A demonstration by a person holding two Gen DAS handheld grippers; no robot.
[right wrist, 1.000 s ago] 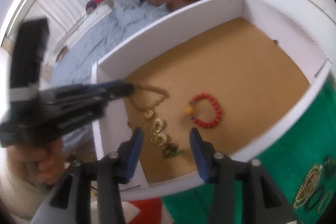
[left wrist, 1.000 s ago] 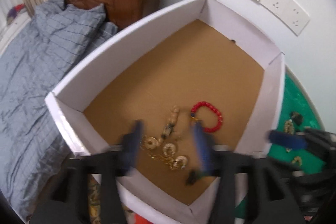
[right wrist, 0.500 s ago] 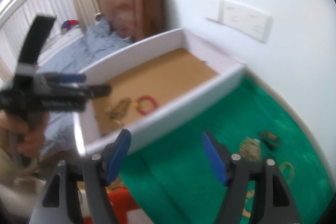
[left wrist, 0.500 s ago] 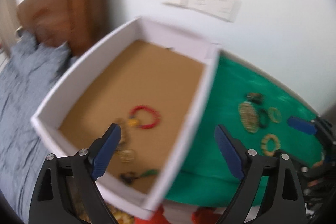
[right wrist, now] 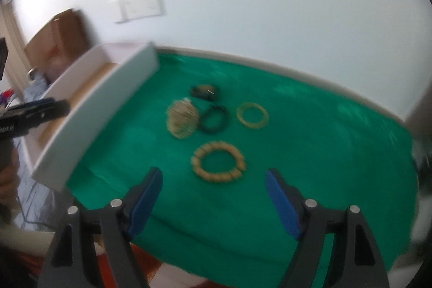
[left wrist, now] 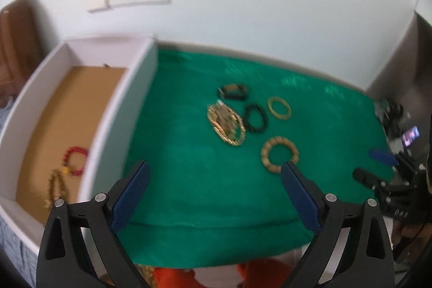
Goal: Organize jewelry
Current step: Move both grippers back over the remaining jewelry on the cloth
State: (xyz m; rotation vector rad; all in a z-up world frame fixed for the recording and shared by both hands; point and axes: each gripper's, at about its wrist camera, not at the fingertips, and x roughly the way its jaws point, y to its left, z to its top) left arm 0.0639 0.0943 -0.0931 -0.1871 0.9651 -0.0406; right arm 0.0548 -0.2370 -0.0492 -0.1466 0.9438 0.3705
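Left gripper (left wrist: 214, 188): released and empty, jaws just widened, nothing between them; hangs over the near edge of the green cloth (left wrist: 189, 153), beside the box.
Right gripper (right wrist: 213, 196): released and empty, jaws also just widened; hangs over the cloth's near edge, with the beaded tan bracelet (right wrist: 218, 161) just ahead of its fingertips.
Loose jewelry: five pieces near the cloth's middle. The beaded tan bracelet lies nearest; beyond it are the gold chain heap (left wrist: 226, 124), the black bead bracelet (left wrist: 256, 118) touching the heap's right side, a thin yellow bangle (left wrist: 279, 108) to the right, and a dark band (left wrist: 232, 91) toward the far edge.
Box (left wrist: 118, 109): white-walled with a brown floor, at the cloth's left edge; it holds a red bead bracelet (left wrist: 76, 161) and a gold necklace (left wrist: 55, 188) near its front wall.
Step in hand: by my reading, between placements, with both grippers facing the unsorted pieces.
Next move: likely lowering the right gripper over the beaded tan bracelet, one finger inside the ring and one outside, to pinch its rim without snagging the cloth.
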